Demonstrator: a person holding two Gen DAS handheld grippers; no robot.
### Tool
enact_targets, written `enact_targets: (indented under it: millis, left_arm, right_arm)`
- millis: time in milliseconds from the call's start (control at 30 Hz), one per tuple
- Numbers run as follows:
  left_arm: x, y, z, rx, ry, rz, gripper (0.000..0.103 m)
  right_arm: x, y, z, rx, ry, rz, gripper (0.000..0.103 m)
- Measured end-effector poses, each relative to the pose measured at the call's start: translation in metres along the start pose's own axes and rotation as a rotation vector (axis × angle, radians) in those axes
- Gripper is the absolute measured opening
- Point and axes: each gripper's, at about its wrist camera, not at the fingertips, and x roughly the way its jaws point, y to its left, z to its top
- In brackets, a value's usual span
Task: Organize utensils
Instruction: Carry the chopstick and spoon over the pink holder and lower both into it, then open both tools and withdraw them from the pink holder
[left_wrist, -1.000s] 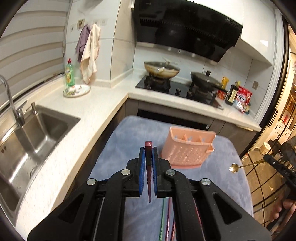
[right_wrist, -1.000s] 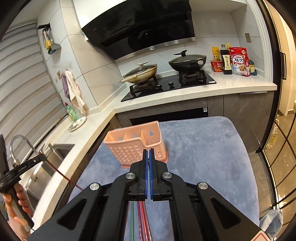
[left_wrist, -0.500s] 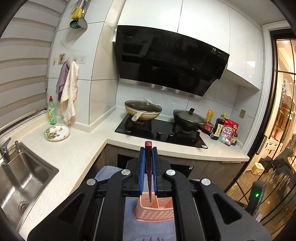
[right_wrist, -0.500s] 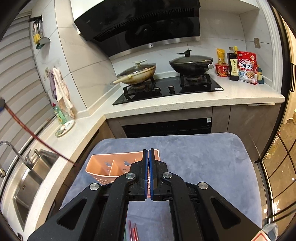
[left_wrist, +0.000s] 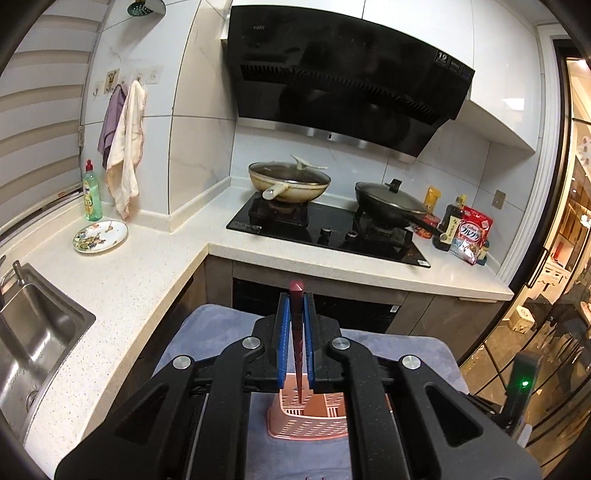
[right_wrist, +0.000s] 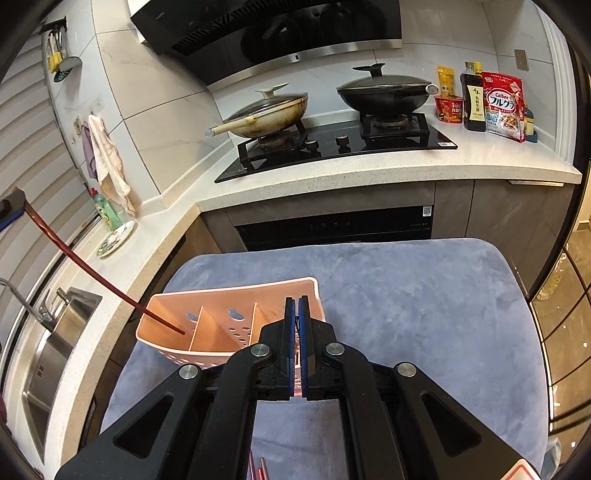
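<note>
A dark red chopstick (right_wrist: 85, 269) slants down from the upper left of the right wrist view, and its thin tip dips into the leftmost compartment of the pink utensil caddy (right_wrist: 229, 328); whether the tip touches the caddy's floor cannot be told. The left gripper (left_wrist: 296, 334) clamps this chopstick between its blue pads (left_wrist: 283, 343), with the square butt end sticking out just above the fingertips and the tapered end pointing down toward the caddy below. The caddy is a perforated plastic basket with upright dividers that split it into compartments, and it sits on a blue-grey cloth (right_wrist: 406, 295) near the cloth's left edge. The right gripper (right_wrist: 296, 332) hovers over the caddy's right end, its blue-lined jaws drawn almost together and just beginning to part; nothing is seen between them. At the bottom edge of the right wrist view, the ends of a few more reddish sticks (right_wrist: 258, 469) lie on the cloth. Beyond the cloth runs a pale speckled countertop (right_wrist: 332, 173) with a black hob carrying a cream pan (right_wrist: 269, 114) and a black wok (right_wrist: 384, 92), both lidded. A steel sink (left_wrist: 33, 339) lies to the left, and a patterned plate (left_wrist: 100, 236) rests near a green bottle (left_wrist: 91, 192).
</note>
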Motion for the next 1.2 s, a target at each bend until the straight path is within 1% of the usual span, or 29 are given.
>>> enact_targets:
  millis: [67,100,133,200,233,267,400,467,533,600,700,833,900,1000,1200]
  left_arm:
    - [0.009,0.002,-0.006,0.002,0.024,-0.002,0.008]
    - [0.011,0.003,-0.008,0.001,0.036,-0.004,0.008]
    - [0.012,0.006,-0.011,-0.004,0.047,0.003,0.008]
    - [0.009,0.011,-0.014,-0.013,0.053,0.012,0.017]
    - [0.006,0.013,-0.016,-0.018,0.052,0.017,0.028]
    - [0.0,0.016,-0.017,-0.022,0.047,0.026,0.039]
    - [-0.023,0.022,-0.028,-0.017,0.038,0.068,0.052]
    - [-0.038,0.026,-0.037,-0.009,0.04,0.083,0.062]
    - [-0.052,0.029,-0.05,0.003,0.042,0.101,0.065]
    - [-0.067,0.034,-0.068,0.008,0.061,0.113,0.066]
    - [-0.082,0.042,-0.092,-0.006,0.087,0.11,0.067]
    - [-0.101,0.052,-0.126,-0.024,0.128,0.107,0.067]
    - [-0.11,0.054,-0.148,-0.018,0.148,0.117,0.067]
    - [-0.121,0.055,-0.179,0.004,0.176,0.132,0.067]
    - [-0.133,0.052,-0.239,0.036,0.247,0.141,0.067]
  right_arm:
    - [-0.002,0.0,0.0,0.002,-0.003,-0.006,0.009]
    - [-0.006,0.0,0.0,0.002,-0.009,-0.01,0.015]
    - [-0.012,0.0,0.0,-0.001,-0.019,-0.013,0.025]
    - [-0.023,0.0,0.0,-0.004,-0.045,-0.016,0.037]
    - [-0.033,-0.001,-0.001,-0.007,-0.059,-0.013,0.039]
    - [-0.039,-0.001,-0.001,-0.007,-0.063,-0.008,0.04]
    - [-0.074,-0.007,-0.01,0.008,-0.077,0.02,0.043]
    - [-0.09,-0.01,-0.019,0.013,-0.077,0.032,0.045]
    - [-0.104,-0.012,-0.03,0.012,-0.077,0.04,0.046]
    - [-0.12,-0.014,-0.045,0.002,-0.073,0.035,0.046]
    - [-0.138,-0.013,-0.065,-0.008,-0.066,0.035,0.046]
    - [-0.161,-0.012,-0.103,-0.027,-0.042,0.031,0.046]
    - [-0.168,-0.013,-0.123,-0.026,-0.02,0.033,0.046]
    - [-0.173,-0.012,-0.16,-0.038,0.02,0.009,0.046]
    - [-0.17,-0.014,-0.214,-0.032,0.099,-0.017,0.046]
